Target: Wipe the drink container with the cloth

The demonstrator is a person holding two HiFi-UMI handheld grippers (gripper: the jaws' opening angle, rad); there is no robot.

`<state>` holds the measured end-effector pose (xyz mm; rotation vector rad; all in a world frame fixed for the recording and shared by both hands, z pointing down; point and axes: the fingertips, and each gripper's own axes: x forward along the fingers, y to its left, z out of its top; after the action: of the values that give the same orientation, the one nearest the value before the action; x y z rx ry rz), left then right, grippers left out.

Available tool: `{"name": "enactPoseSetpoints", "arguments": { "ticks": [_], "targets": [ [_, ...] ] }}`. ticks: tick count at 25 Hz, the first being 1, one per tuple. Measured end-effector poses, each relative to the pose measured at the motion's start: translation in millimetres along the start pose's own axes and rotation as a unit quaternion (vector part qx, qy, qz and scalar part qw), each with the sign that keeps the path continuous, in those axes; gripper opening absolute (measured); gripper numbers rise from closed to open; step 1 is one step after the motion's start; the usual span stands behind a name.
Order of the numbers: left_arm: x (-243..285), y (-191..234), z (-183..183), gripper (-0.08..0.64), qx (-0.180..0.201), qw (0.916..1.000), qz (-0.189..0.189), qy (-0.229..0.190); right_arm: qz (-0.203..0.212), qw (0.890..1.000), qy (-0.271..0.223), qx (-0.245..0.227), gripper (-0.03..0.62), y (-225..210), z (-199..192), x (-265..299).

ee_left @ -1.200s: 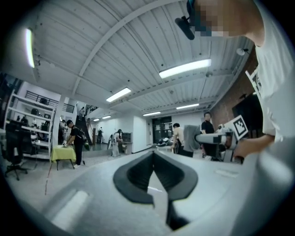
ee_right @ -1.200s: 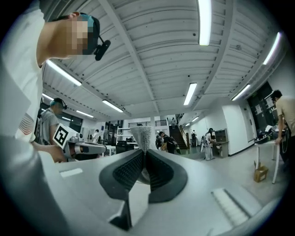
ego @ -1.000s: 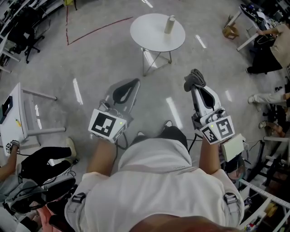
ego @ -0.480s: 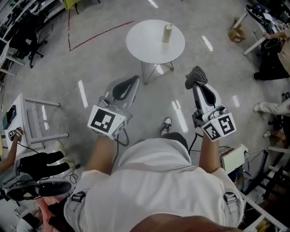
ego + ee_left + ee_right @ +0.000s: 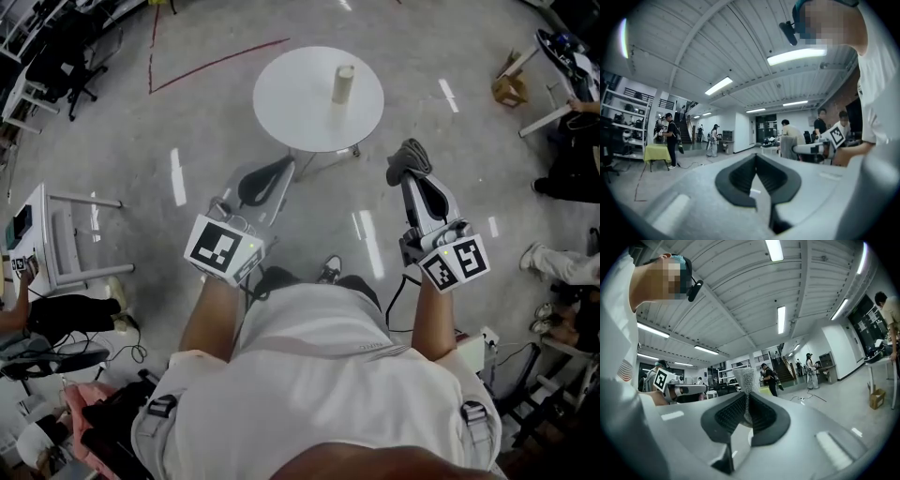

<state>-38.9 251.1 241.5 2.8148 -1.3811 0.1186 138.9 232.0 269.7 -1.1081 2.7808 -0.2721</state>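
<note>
— Pale cream, that upright cylinder: is it the drink container (image 5: 344,84)?
— I take it so. It stands alone on the round white desk (image 5: 281,108), right of the desk's middle and toward its far side. Nothing touches it.
— What has changed in the last second?
— The desk now lies nearer the person in the head view; a second ago it sat farther off across the floor. Both tools hold much the same pose in front of the body, so I judge this is the person walking up, not the arms reaching out.
— And the cloth?
— The dark grey cloth (image 5: 408,161) is bunched at the tip of the right tool (image 5: 411,181), which is clenched on it. The right gripper view shows a fold pinched between the pads and standing up past them. It hangs over bare floor to the near right of the desk, well apart from the container.
— The left tool (image 5: 281,167)?
— Clenched with nothing in it; its own view shows the pads meeting on air. In the head view its tip lies just beside the desk's near edge.
— So where does the task stand?
— Approach only; no wiping has begun. The cloth must next be brought against the container's side. A tall, light-looking container may tip or slide under the rub, and the left tool would have to open before it could steady it.
</note>
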Motion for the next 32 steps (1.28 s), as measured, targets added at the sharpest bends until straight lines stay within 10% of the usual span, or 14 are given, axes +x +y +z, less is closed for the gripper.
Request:
{"name": "enactPoseSetpoints", "arguments": {
  "ticks": [15, 23, 32],
  "targets": [
    [122.5, 127.9, -57.4, 0.003, -0.019, 0.9964, -0.048, 0.067, -0.024, 0.998, 0.046, 0.037, 0.028, -101.0, -54.5, 140.8],
    [219.0, 230.0, -103.9, 0.003, 0.001, 0.9816, -0.130, 0.140, -0.069, 0.993, 0.084, 0.046, 0.028, -144.9, -95.8, 249.7],
    [318.1, 249.3, -128.8, 0.037, 0.038, 0.9611, -0.198, 0.188, -0.093, 0.984, 0.136, 0.065, 0.028, -182.1, -149.7, 281.3]
  ]
}}
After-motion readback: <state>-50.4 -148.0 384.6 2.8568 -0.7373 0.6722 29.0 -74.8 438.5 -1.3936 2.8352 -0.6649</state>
